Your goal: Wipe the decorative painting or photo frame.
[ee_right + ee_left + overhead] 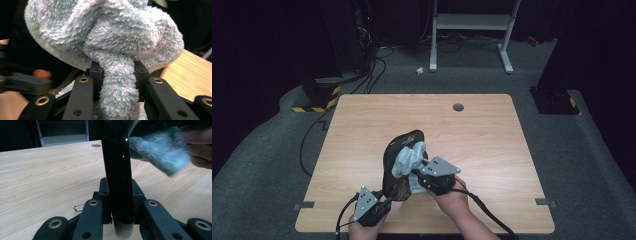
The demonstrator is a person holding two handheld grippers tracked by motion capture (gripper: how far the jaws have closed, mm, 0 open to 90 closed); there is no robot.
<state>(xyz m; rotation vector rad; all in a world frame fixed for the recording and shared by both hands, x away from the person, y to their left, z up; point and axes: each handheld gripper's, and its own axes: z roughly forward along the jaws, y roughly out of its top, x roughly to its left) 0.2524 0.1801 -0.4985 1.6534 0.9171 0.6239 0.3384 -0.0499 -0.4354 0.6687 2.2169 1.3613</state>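
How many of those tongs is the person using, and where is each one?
2. The left tongs sit at the table's near edge, clamped on the black plate's rim. The right tongs sit just beside it, gripping a fluffy blue cloth against the plate.

wooden table [362,130] with grey grommet [458,107]; white frame [472,22] behind.

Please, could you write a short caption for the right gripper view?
Right gripper with jaws shut on a fluffy light-blue cloth, bunched above the wooden table.

tray [117,157] top cut off, cloth [160,155] blurred, small clip [78,207] unclear
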